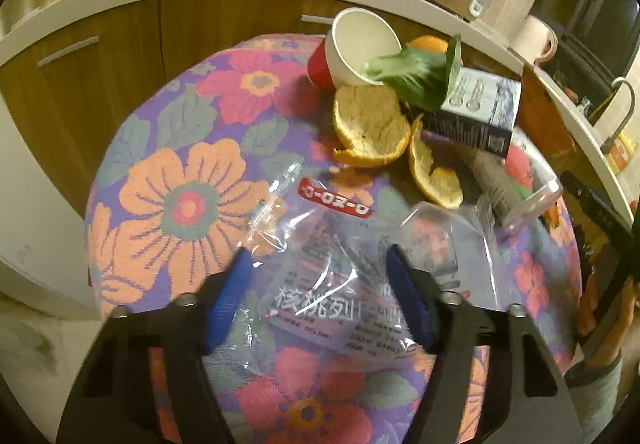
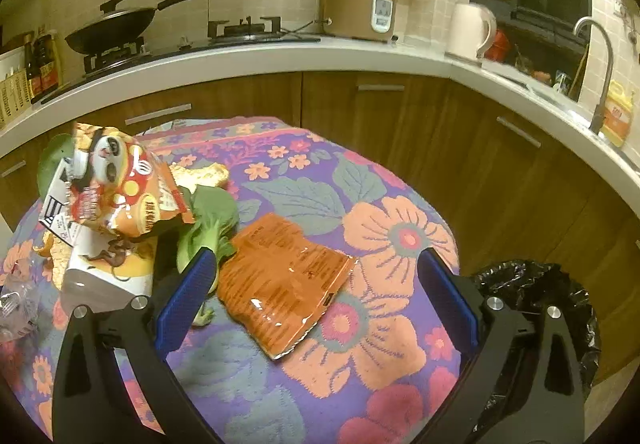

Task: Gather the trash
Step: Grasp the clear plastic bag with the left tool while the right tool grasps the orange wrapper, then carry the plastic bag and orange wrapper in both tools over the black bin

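Blue-padded fingers of the left gripper [image 1: 316, 264] reach out low over a floral tablecloth [image 1: 172, 180], spread apart with a clear plastic bag [image 1: 332, 284] lying flat between and beneath them; whether the pads touch the film I cannot tell. That bag is crinkled and see-through, with a red label at its far edge and printed text near the fingers.

Past it, at the far right of the table, sits a heap of rubbish: two orange peel halves [image 1: 372, 124] with pale pith upward, a tipped paper cup [image 1: 352, 48] with a red outside and its mouth facing the camera, a green leaf [image 1: 424, 80] spilling from the cup, and a dark carton [image 1: 476, 112] leaning against the leaf.

From the right wrist camera, the right gripper [image 2: 316, 268] also hangs over the cloth with its jaws wide apart, holding nothing. An orange wrapper [image 2: 280, 280] lies flat between the fingers, shiny and creased, its near corner torn. Just left of it lies a leafy green stalk [image 2: 208, 232], partly behind the left finger. Farther left, a panda-print snack bag [image 2: 120, 184] stands crumpled atop a white box [image 2: 108, 276].

To the right of the wrapper the cloth lies bare up to the table's right edge. Beyond that edge, low at the near right, a bin lined with a black bag [image 2: 532, 284] stands open.
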A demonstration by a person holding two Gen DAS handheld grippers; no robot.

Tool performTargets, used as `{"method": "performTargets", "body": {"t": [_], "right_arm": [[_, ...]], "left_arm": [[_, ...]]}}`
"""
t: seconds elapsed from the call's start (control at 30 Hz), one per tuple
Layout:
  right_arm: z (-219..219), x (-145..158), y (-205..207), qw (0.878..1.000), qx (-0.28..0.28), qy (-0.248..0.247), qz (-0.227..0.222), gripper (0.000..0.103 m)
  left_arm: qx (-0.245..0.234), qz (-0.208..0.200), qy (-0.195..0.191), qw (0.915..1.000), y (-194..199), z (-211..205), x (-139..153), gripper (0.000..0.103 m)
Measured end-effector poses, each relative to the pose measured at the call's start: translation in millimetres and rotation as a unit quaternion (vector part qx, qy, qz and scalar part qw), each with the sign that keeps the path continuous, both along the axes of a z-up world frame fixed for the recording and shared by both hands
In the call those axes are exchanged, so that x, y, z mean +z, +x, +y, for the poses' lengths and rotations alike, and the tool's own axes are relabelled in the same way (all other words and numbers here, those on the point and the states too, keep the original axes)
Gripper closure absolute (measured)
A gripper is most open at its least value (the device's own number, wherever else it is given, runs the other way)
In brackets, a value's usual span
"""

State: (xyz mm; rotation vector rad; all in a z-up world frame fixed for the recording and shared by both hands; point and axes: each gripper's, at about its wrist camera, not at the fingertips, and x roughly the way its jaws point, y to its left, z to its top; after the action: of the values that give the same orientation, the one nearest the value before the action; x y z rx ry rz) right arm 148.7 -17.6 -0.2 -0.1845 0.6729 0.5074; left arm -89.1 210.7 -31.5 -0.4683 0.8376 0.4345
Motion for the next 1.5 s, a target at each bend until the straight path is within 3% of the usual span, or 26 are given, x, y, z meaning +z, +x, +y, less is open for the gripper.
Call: {"method": "performTargets", "body": {"t": [0.1, 0.13, 0.33, 0.43, 0.53, 0.57, 0.83, 0.97, 1.0, 1.03, 1.1, 1.2, 1.37, 1.47, 1.5], "right_arm": [[3, -6, 15, 1.000, 0.005, -0.010, 0.023, 0.007], [4, -8, 18, 1.000, 0.007, -0.011, 0.027, 0.007], [21, -22, 39, 0.996, 0.026, -0.037, 0.082, 0.009], [27, -30, 39, 0.992, 0.041, -0.046, 0.107, 0.039], [24, -29, 35, 0.992, 0.045, -0.037, 0.108, 0.057], [23, -29, 34, 0.992, 0.047, -0.032, 0.109, 0.071], [-9, -6, 5, 0.998, 0.022, 0.009, 0.060, 0.079], [-26, 9, -3, 0.998, 0.017, 0.030, 0.050, 0.079], [-30, 11, -7, 0.998, 0.020, 0.032, 0.048, 0.079], [-32, 13, -8, 0.998, 0.022, 0.033, 0.048, 0.079], [-36, 15, -12, 0.998, 0.025, 0.034, 0.048, 0.079], [-37, 14, -18, 0.998, 0.031, 0.036, 0.049, 0.079], [-36, 11, -24, 0.997, 0.037, 0.036, 0.050, 0.079], [-38, 12, -23, 0.997, 0.037, 0.040, 0.052, 0.079], [-39, 12, -23, 0.997, 0.037, 0.041, 0.051, 0.079]], "left_arm": [[-0.010, 0.014, 0.009, 0.9998, 3, -5, -5, 0.099], [-0.011, 0.015, 0.014, 0.9997, 4, -6, -5, 0.103], [-0.024, -0.010, 0.024, 0.9994, -3, -11, 1, 0.103], [-0.034, -0.024, 0.034, 0.9986, -7, -17, 9, 0.103], [-0.042, -0.037, 0.040, 0.9976, -9, -22, 18, 0.103], [-0.045, -0.042, 0.041, 0.9973, -10, -24, 21, 0.103], [-0.083, -0.096, 0.058, 0.9903, -19, -46, 49, 0.103], [-0.096, -0.097, 0.067, 0.9883, -18, -53, 60, 0.103], [-0.106, -0.096, 0.073, 0.9870, -19, -57, 61, 0.097], [-0.114, -0.095, 0.080, 0.9857, -21, -62, 62, 0.070], [-0.112, -0.099, 0.107, 0.9830, -26, -71, 62, 0.026], [-0.138, -0.084, 0.139, 0.9770, -19, -91, 59, 0.024], [-0.142, -0.017, 0.208, 0.9676, 8, -109, 34, 0.037], [-0.128, 0.022, 0.220, 0.9668, 25, -99, 20, 0.074], [-0.124, 0.025, 0.212, 0.9691, 26, -93, 18, 0.096]]}}
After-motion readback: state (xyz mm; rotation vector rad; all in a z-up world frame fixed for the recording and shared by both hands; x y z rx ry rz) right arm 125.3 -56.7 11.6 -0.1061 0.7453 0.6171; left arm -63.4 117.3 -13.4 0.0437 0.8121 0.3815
